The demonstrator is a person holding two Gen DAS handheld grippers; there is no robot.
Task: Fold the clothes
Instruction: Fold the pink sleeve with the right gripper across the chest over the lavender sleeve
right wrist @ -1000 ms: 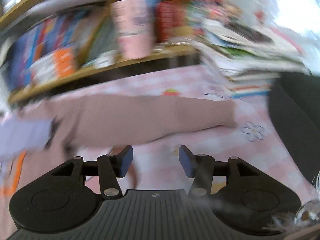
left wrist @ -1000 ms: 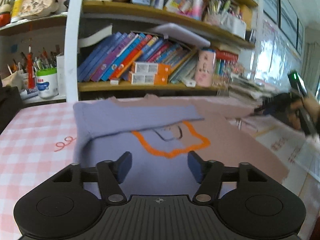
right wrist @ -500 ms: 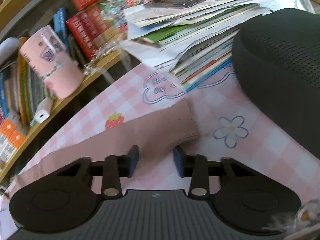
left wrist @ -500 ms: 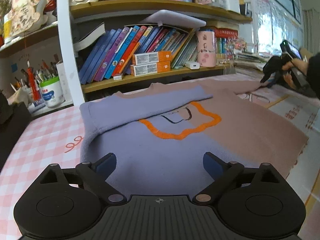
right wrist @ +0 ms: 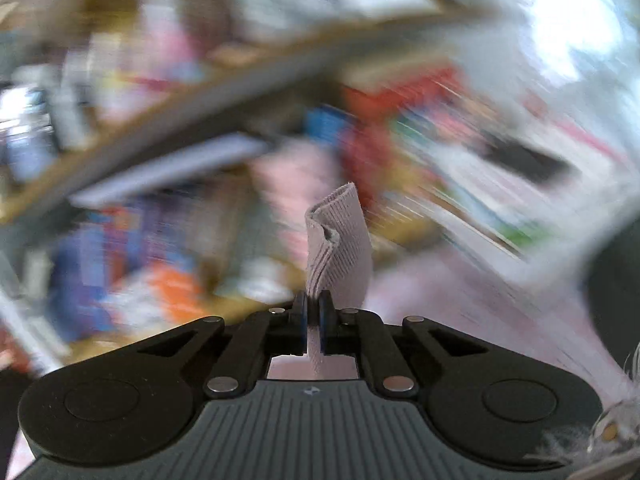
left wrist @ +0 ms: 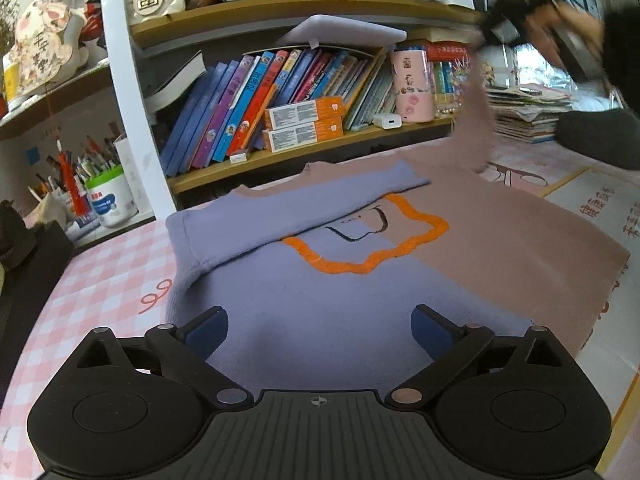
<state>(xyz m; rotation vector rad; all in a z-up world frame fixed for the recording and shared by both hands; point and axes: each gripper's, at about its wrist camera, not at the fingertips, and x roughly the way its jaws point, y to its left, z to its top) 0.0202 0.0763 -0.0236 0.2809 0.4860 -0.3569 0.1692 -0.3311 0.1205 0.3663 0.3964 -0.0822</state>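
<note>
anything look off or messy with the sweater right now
Nothing damaged. The sweater lies flat, its blue sleeve folded across the chest. The only raised part is the pink sleeve, its cuff pinched in the right gripper.

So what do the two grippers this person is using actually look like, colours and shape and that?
Both match: the left gripper and right gripper have matte black bodies with a ribbed centre plate, two round discs, silver rivets on black linkage arms, and blue pads on the fingers. A small crosshair mark sits on the plate. The hand on the right gripper shows a dark sleeve.
</note>
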